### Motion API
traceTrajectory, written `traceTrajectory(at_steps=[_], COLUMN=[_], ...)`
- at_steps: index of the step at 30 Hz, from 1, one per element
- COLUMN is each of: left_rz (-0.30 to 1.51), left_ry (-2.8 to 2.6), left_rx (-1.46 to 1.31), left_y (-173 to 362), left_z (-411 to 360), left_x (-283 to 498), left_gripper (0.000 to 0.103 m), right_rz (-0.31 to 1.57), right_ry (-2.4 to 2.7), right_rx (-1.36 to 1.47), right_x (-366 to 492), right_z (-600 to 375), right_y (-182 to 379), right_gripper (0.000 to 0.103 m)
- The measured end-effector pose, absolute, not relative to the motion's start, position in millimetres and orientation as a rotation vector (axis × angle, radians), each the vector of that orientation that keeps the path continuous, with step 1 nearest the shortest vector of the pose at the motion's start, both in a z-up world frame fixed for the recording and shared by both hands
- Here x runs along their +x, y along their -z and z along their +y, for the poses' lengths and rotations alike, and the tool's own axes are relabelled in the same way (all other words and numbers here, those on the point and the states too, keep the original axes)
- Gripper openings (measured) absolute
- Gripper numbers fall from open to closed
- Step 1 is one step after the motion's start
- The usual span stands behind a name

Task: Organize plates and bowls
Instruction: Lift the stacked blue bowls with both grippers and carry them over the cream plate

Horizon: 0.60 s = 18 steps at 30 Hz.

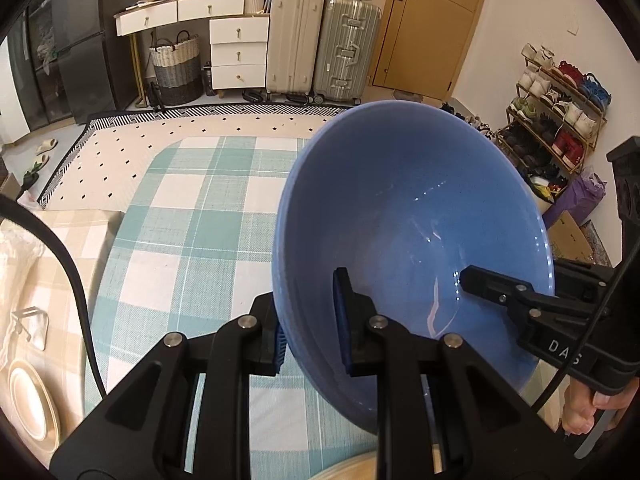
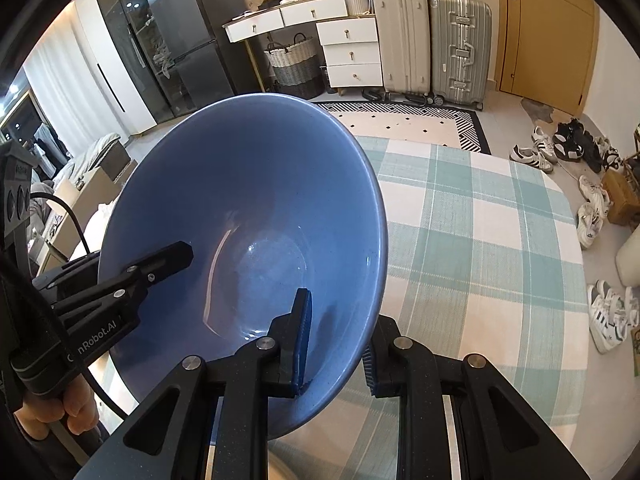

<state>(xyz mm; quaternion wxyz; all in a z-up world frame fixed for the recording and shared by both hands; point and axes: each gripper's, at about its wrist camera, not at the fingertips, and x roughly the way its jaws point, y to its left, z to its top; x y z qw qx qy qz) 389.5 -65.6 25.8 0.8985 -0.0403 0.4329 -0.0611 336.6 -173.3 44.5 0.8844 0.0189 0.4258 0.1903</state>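
Note:
A large blue bowl (image 1: 420,220) hangs tilted above the table with the teal checked cloth (image 1: 192,220), held from both sides. My left gripper (image 1: 310,332) is shut on its rim, one pad inside and one outside the wall. The right gripper's inner finger (image 1: 480,280) reaches into the bowl from the right; its outer finger is hidden behind the wall. In the right wrist view the blue bowl (image 2: 248,200) fills the left half. My right gripper (image 2: 336,350) is shut on the near rim. The left gripper's finger (image 2: 172,256) lies inside the bowl at the left.
Cream plates (image 1: 32,404) lie stacked at the lower left on a beige checked surface, beside a clear holder (image 1: 28,328). Beyond the checked cloth (image 2: 480,240) are a patterned rug (image 1: 160,136), suitcases (image 1: 320,48), white drawers (image 1: 238,48) and a shoe rack (image 1: 560,120). Loose shoes (image 2: 560,148) lie on the floor.

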Motion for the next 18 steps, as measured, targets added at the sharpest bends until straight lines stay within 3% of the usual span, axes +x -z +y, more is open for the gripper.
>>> traceTrajectory(at_steps=[18], left_rz=[0.874], left_ry=[0.119], left_rx=[-0.080], left_y=[-30], left_z=[-58], left_x=[274], left_gripper=[0.017], right_rz=[0.864], right_ry=[-0.378], right_rx=[0.013], right_x=[259], right_z=[-164], right_y=[-39], right_gripper=[0.022])
